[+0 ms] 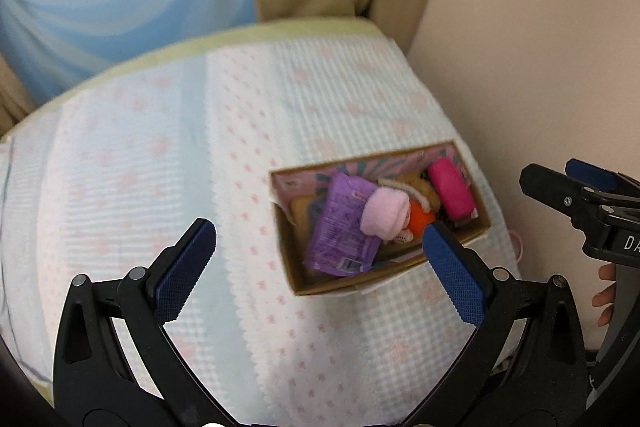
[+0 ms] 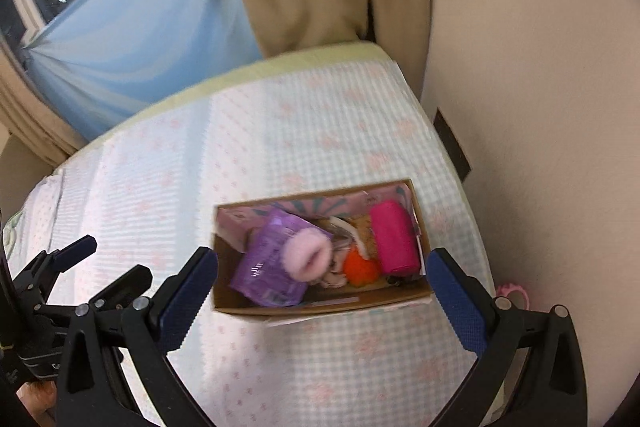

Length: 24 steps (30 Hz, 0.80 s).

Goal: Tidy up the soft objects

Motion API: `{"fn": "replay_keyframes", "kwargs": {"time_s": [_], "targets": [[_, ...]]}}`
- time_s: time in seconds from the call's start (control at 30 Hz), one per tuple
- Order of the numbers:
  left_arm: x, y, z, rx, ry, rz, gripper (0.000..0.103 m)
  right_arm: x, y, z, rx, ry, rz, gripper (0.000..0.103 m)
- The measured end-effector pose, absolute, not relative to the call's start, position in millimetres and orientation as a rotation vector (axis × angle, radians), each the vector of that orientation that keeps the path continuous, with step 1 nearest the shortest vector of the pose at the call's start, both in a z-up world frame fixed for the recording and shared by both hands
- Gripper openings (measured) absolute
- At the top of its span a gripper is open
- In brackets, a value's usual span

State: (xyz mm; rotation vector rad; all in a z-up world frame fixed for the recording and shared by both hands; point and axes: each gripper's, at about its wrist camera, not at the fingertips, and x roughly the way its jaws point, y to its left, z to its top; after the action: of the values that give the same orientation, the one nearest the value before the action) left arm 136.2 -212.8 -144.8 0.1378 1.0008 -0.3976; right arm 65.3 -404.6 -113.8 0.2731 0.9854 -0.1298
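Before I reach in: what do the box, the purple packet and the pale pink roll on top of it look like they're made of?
The open brown box: looks like cardboard, matte, with raw tan edges and a printed pink lining. The purple packet: probably thin plastic film, glossy and crinkled, with printed markings. The pale pink fuzzy roll: seems to be soft fleece or terry cloth, given its napped matte surface. Blur leaves the weave unclear.

Both views were blurred by motion. Inside the cardboard box (image 2: 320,301), the things under the purple packet (image 2: 266,267) and the pale pink roll (image 2: 307,256) were mostly hidden. At three o'clock in the left wrist view, the right gripper (image 1: 576,187) was cut off by the edge.
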Motion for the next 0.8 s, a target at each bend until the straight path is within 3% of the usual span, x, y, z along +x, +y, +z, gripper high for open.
{"fn": "replay_keyframes", "kwargs": {"time_s": [0.43, 0.8], "targets": [[70.4, -86.0, -15.9, -0.021, 0.726, -0.259, 0.103, 15.4, -312.8, -4.0, 0.134, 0.785, -0.021, 0.103], [14.4, -51.9, 18.5, 0.011, 0.617, -0.207, 0.103, -24.3, -271.9, 22.0, 0.087, 0.679, -0.038, 0.103]]}}
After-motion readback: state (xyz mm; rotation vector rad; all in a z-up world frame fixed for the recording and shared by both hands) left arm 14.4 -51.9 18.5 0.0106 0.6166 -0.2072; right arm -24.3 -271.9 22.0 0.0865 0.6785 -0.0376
